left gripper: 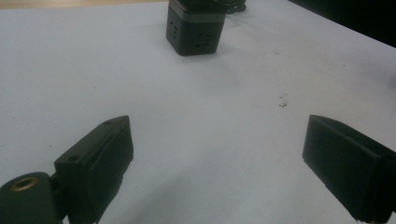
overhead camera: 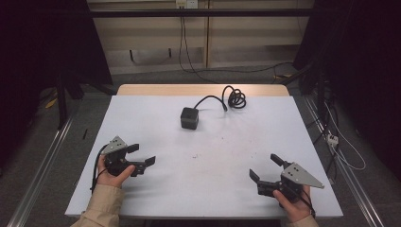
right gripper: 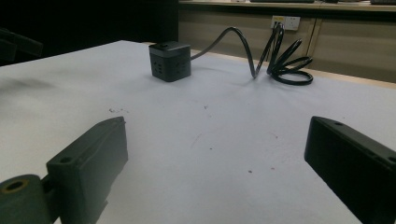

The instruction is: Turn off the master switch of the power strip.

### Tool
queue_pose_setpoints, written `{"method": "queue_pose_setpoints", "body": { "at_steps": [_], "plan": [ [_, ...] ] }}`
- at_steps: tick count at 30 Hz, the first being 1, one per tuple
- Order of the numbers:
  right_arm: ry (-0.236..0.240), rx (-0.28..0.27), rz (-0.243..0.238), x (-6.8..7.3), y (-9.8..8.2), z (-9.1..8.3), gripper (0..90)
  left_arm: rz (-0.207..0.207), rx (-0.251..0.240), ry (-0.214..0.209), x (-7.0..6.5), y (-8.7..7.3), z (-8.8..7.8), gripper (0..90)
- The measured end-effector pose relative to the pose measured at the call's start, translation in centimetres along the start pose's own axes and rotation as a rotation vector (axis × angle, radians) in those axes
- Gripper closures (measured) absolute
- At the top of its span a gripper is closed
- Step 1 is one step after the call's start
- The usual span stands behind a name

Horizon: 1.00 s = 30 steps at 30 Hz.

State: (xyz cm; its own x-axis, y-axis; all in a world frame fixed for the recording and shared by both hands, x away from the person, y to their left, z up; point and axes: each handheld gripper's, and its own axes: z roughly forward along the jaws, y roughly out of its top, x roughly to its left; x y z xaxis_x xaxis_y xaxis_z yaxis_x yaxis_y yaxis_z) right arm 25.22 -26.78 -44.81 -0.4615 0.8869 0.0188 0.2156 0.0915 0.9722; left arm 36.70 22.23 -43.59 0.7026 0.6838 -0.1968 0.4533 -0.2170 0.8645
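A black cube-shaped power block (overhead camera: 189, 117) sits on the white desk (overhead camera: 156, 120) near the middle of its far edge, its top cut off in the left gripper view, and its black cable (overhead camera: 235, 98) coils toward the far right corner, where the plug end is hard to make out. The left gripper (overhead camera: 139, 154) hovers near the front left corner and the right gripper (overhead camera: 268, 168) near the front right corner, each held in a hand, jaws spread wide and holding nothing, both well apart from the block. The desk surface shows faint specks and smudges, and the room around it is dark, with a pale wall and a wall socket (right gripper: 286, 22) behind the far edge.
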Motion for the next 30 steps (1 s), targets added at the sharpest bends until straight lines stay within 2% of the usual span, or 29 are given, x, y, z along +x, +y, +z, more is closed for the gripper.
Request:
{"method": "queue_pose_setpoints", "body": {
  "at_steps": [15,25,30],
  "plan": [
    [-0.001,0.0,-0.001,0.0,0.0,0.0,5.4,0.013,0.0,0.01,-0.2,-0.9,-1.1,8.4],
    [0.001,0.0,-0.002,0.1,0.0,0.0,5.5,0.005,-0.009,0.011,-0.3,-1.4,-1.4,8.4],
    [0.001,0.002,-0.005,0.0,0.0,0.0,5.4,0.006,0.001,0.034,-0.2,-1.6,-1.3,7.1]
  ]
}}
